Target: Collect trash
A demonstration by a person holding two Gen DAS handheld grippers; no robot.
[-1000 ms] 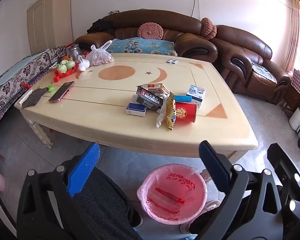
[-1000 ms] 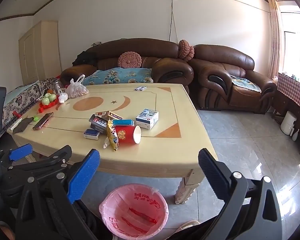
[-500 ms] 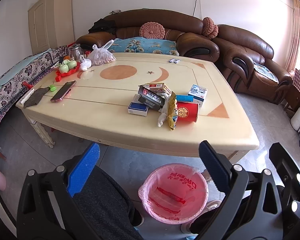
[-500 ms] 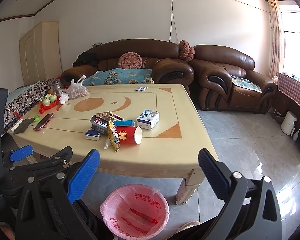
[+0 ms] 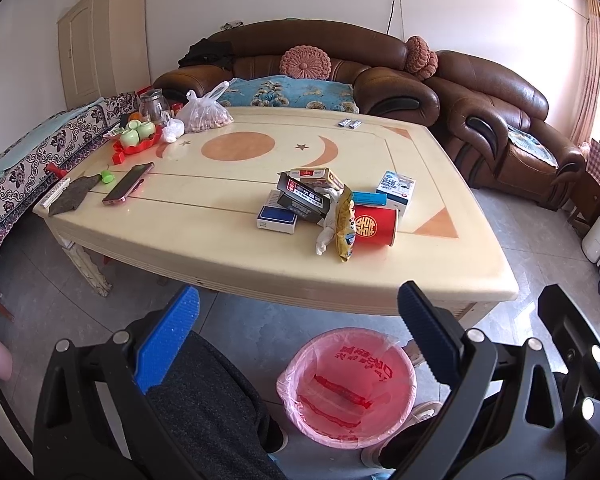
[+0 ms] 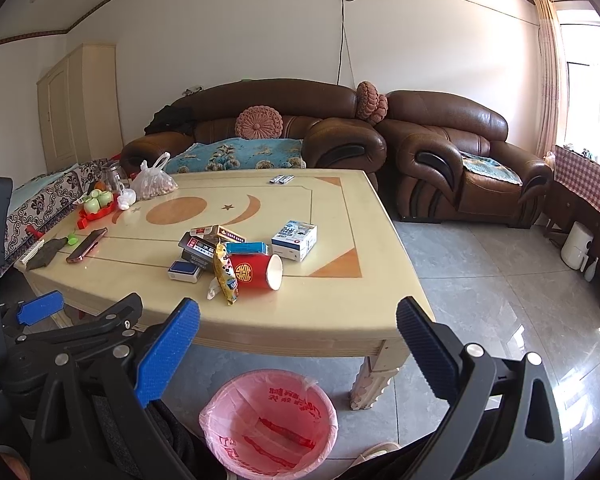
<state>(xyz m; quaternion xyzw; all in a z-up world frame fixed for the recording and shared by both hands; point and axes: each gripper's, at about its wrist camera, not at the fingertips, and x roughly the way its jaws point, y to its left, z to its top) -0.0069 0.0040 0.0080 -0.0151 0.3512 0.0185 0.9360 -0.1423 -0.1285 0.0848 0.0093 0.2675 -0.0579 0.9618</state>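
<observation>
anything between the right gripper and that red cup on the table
Nothing visible does. The right gripper is open, short of the table's near edge; the red cup lies on its side beyond, with a snack bag against its left, not in front.

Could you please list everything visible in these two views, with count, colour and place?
table: one, cream with orange inlays, room centre
paper cup: one, red, on its side near the table's front
snack wrapper: one, yellow, against the cup
small boxes: several, blue, black and white, piled beside the cup
white carton: one, behind the cup
phone: one, pinkish, table's left part
tray of cups: one, red with green cups, far left corner
plastic bag: one, clear, by the tray
bin: one, pink liner, floor below the table
sofas: two, brown, behind
left claw: open, empty
right claw: open, empty
</observation>
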